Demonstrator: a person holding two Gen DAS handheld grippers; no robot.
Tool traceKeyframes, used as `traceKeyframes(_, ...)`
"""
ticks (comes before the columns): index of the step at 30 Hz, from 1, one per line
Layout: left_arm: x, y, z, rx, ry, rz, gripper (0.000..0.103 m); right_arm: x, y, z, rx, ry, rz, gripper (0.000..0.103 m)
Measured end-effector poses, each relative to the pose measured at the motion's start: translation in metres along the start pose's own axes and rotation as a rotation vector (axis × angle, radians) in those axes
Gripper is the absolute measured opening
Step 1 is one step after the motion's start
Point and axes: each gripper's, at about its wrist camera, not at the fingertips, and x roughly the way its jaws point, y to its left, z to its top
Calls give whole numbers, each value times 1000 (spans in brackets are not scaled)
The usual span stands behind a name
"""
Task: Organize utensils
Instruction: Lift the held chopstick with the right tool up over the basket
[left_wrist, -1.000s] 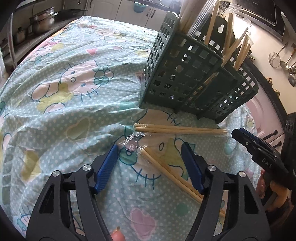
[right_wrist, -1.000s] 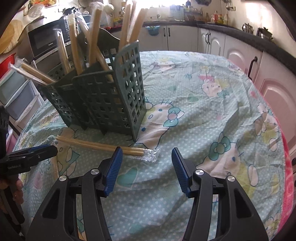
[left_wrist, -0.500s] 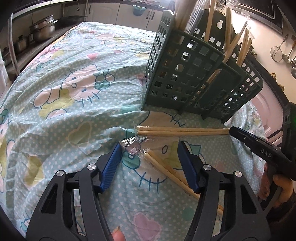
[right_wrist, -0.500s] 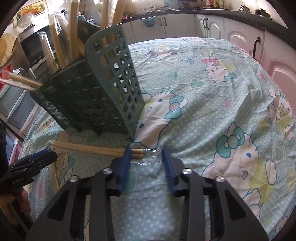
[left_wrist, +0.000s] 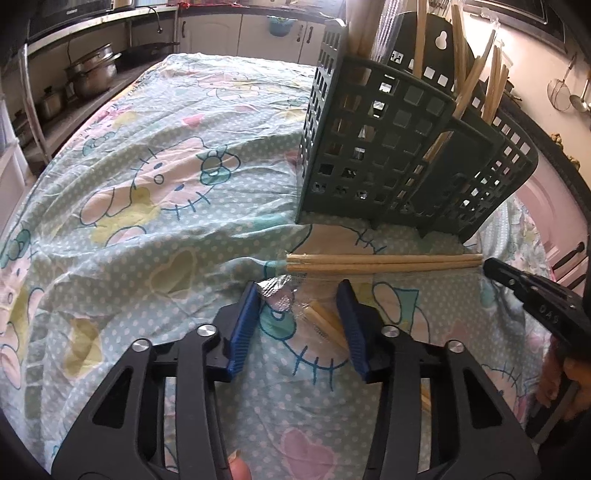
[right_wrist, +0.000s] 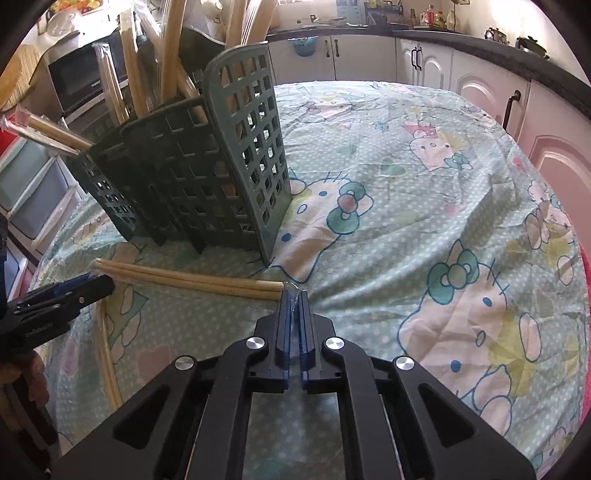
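Observation:
A dark green slotted utensil holder (left_wrist: 399, 147) stands on the table, also in the right wrist view (right_wrist: 207, 173), with several wrapped chopstick pairs upright in it. One wrapped chopstick pair (right_wrist: 184, 280) lies flat in front of it, also in the left wrist view (left_wrist: 384, 260). My right gripper (right_wrist: 294, 295) is shut on the clear wrapper end of that pair. My left gripper (left_wrist: 301, 291) is open around the crinkled wrapper end (left_wrist: 277, 291) of a second pair (left_wrist: 328, 325) lying diagonally on the cloth.
The table is covered with a wrinkled Hello Kitty cloth (left_wrist: 147, 206). Pots (left_wrist: 88, 74) sit on a shelf at the left. White cabinets (right_wrist: 491, 96) stand beyond the table's far edge. Each gripper shows at the edge of the other's view (left_wrist: 535, 299).
My right gripper moved forward and closed on the wrapper end of the flat chopstick pair. My left gripper moved a little forward over the second pair and narrowed slightly.

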Motion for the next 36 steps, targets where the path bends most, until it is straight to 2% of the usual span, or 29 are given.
traceKeyframes(11,-3,4,0,20,5,4,15,-35,5,-1,8,-69,33,3)
traceKeyframes(14,-5,12,3,-16,15,-33,4,-50,10,1,-18,-107,17,2)
traceKeyframes(17,-10,20,4,-45,13,-72,1,-63,14,4,-41,-143,13,2)
traceKeyframes(27,-58,17,13,-37,-97,-164,0,-102,32,13,-120,-236,22,2)
traceKeyframes(36,-111,-11,25,47,-214,-213,0,-136,60,17,-225,-306,23,2)
